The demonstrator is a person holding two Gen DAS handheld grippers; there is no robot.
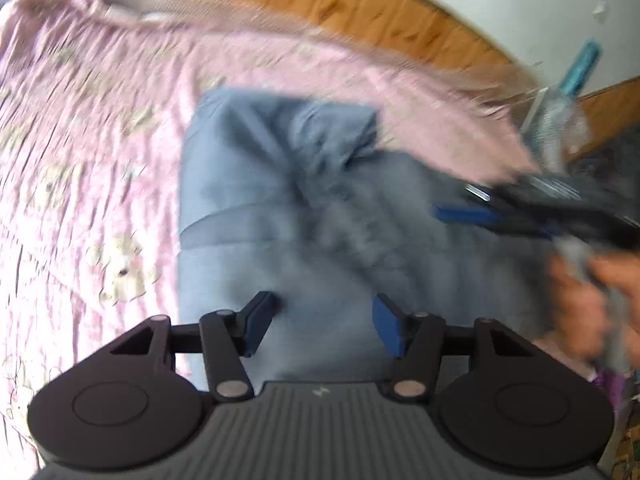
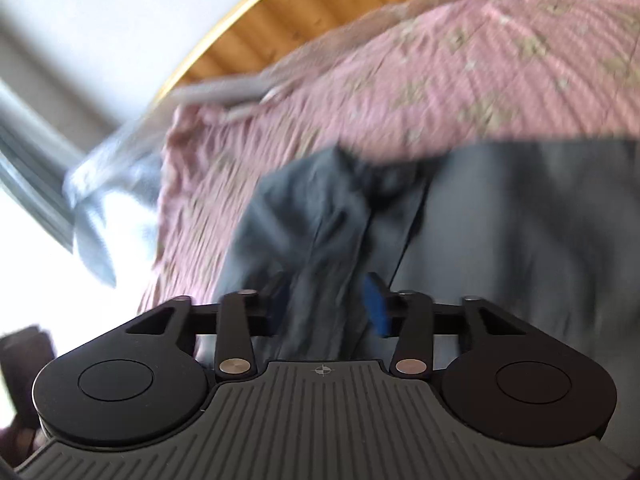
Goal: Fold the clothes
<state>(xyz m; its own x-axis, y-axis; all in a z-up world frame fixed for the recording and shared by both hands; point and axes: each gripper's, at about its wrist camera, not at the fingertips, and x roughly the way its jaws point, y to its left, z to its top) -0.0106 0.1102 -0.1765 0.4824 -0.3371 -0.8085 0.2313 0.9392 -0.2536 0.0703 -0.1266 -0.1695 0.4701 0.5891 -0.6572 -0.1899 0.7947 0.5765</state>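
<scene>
Two grippers are over one grey-blue garment [image 1: 304, 208] that lies spread on a pink patterned bedspread [image 1: 92, 128]. The left gripper [image 1: 320, 326] hovers just above the near part of the cloth, its blue-padded fingers [image 1: 386, 326] set wide apart with nothing between them. The right gripper [image 2: 326, 306] also has its fingers spread; a bunched, raised fold of the garment [image 2: 320, 240] runs up between them, but motion blur prevents confirming whether either pad touches the cloth. In the left wrist view, the right gripper [image 1: 460, 214] enters from the right over the garment's far side, with the person's hand [image 1: 588, 300] behind it. A wooden headboard [image 1: 380, 4] borders the bed's far edge.
</scene>
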